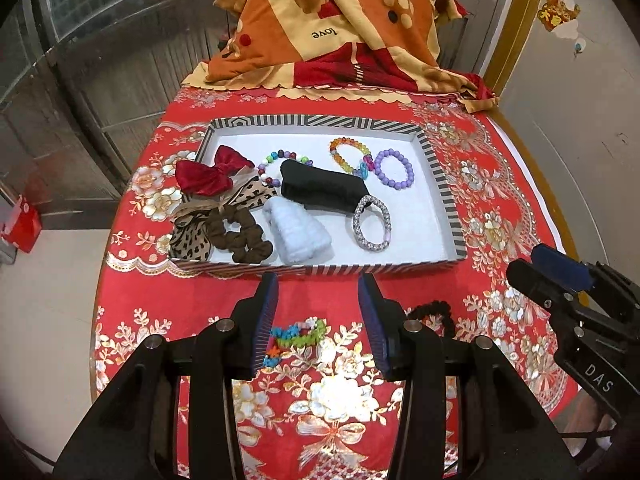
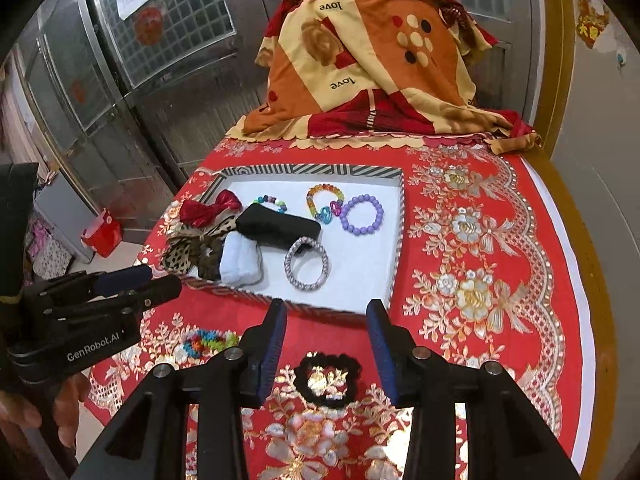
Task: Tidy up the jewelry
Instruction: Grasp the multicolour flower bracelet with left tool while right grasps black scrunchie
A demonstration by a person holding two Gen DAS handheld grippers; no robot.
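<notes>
Left gripper [image 1: 318,284], marked "GenRobot.AI", is hovering released over multicolored bracelet [image 1: 296,334]; right gripper [image 2: 326,312], marked "DAS", is hovering released over black scrunchie [image 2: 328,380]; far blanket [image 2: 372,64] is reading "love".

A red floral tablecloth [image 1: 328,396] is covering the table — an orange patterned blanket [image 1: 340,24] is piling up at twelve o'clock, metal grid-glass doors [image 2: 132,40] are standing at ten o'clock.

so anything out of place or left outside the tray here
Yes. Two pieces lie on the red tablecloth in front of the striped tray: a multicoloured beaded bracelet and a black scrunchie. In the tray, the leopard-print bow hangs over the left rim.
</notes>
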